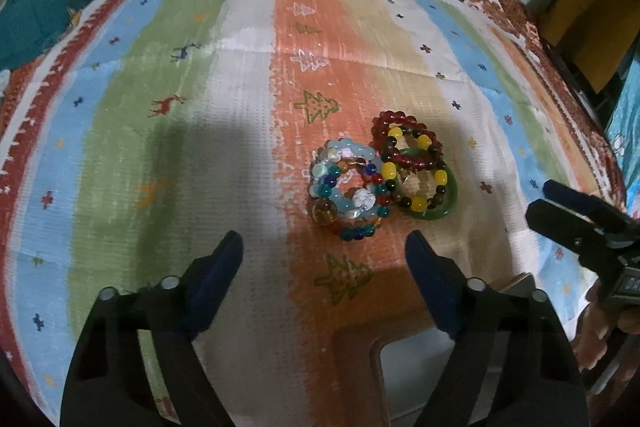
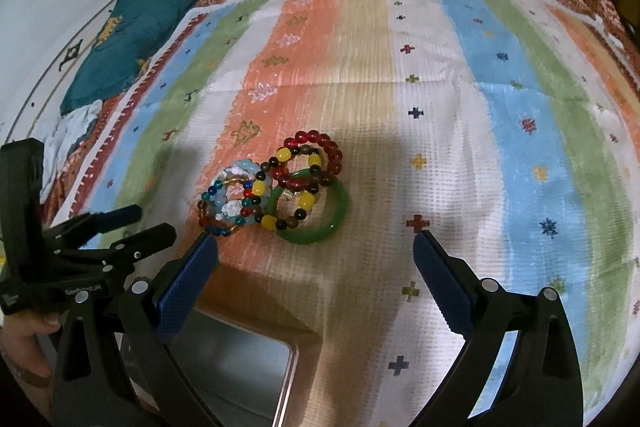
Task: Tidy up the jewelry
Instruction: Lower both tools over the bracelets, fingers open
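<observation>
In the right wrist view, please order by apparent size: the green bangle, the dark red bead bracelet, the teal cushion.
1. teal cushion, largest although farthest away.
2. green bangle.
3. dark red bead bracelet, nearly equal to the bangle and partly covered, so this order is unsure.

Dim indoor light, soft grey shadows, slight blur, strong fisheye edge warping
</observation>
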A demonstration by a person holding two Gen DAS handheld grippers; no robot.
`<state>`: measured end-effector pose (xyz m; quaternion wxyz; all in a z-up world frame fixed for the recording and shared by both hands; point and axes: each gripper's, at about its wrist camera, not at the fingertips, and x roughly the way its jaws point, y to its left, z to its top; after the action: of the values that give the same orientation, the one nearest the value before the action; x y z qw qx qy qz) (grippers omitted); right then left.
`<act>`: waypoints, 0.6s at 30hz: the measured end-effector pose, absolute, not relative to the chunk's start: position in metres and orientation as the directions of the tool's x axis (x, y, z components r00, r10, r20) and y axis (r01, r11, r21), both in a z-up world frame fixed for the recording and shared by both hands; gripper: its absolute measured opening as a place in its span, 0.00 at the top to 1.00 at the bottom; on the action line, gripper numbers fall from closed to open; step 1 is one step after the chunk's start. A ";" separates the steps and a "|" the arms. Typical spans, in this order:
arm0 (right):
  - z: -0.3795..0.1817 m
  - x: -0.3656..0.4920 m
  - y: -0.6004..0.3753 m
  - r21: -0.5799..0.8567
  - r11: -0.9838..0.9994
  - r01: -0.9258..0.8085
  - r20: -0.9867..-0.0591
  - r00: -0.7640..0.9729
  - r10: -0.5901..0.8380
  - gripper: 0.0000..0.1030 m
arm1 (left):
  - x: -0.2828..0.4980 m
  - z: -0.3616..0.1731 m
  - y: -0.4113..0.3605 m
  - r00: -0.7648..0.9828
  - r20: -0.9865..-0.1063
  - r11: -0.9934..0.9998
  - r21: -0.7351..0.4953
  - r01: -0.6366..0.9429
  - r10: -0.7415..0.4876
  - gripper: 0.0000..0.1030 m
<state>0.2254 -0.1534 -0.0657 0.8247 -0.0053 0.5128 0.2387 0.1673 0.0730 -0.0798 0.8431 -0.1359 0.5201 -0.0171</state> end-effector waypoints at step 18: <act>-0.104 0.259 -0.142 0.327 0.882 -0.339 -0.878 0.235 0.416 0.30 | 0.198 -0.102 0.082 0.404 -0.877 0.938 -0.328 -0.111 -0.259 0.58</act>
<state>0.2592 -0.1422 -0.1042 0.7850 0.0337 0.5699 0.2406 0.1978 0.0818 -0.1021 0.8203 -0.1701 0.5441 -0.0452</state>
